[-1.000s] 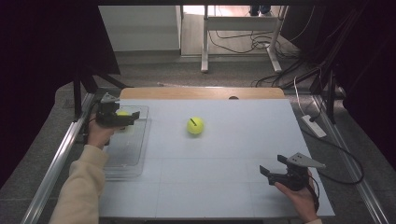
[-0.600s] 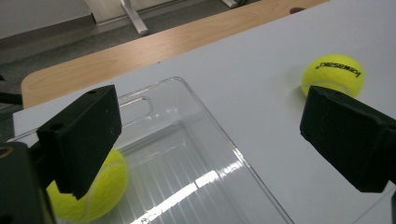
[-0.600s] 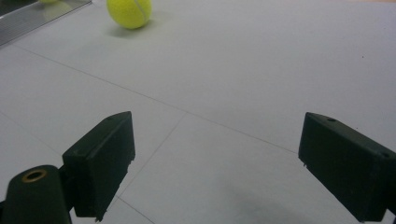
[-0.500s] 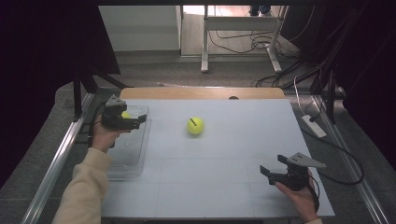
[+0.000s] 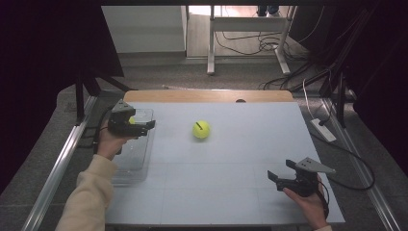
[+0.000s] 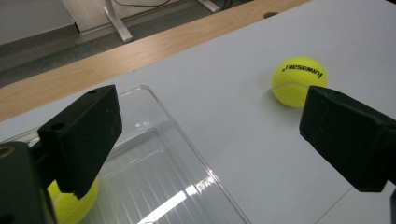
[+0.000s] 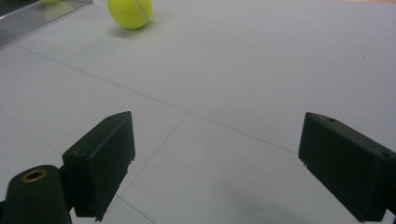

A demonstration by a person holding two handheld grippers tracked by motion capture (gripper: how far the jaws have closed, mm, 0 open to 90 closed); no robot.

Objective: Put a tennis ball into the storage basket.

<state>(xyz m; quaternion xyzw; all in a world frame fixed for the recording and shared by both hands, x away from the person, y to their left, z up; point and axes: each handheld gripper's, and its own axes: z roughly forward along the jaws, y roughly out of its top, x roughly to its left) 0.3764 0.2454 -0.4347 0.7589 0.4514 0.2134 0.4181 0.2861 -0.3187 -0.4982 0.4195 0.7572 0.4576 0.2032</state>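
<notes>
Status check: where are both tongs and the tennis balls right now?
Left tongs open over clear tray, one ball inside it. Right tongs open, idle near table's front edge. Second ball loose mid-table, path clear.

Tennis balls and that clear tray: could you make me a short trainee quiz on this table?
1. How many tennis balls are there?
2. True or false: the left tool is clamped on a ball.
3. Where does the loose ball lie: A in the clear tray, B on the white table top, C on the floor?

Key:
1. Two; the ball in the tray sits under the left tool.
2. False; its jaws stand open and empty.
3. B.
</notes>
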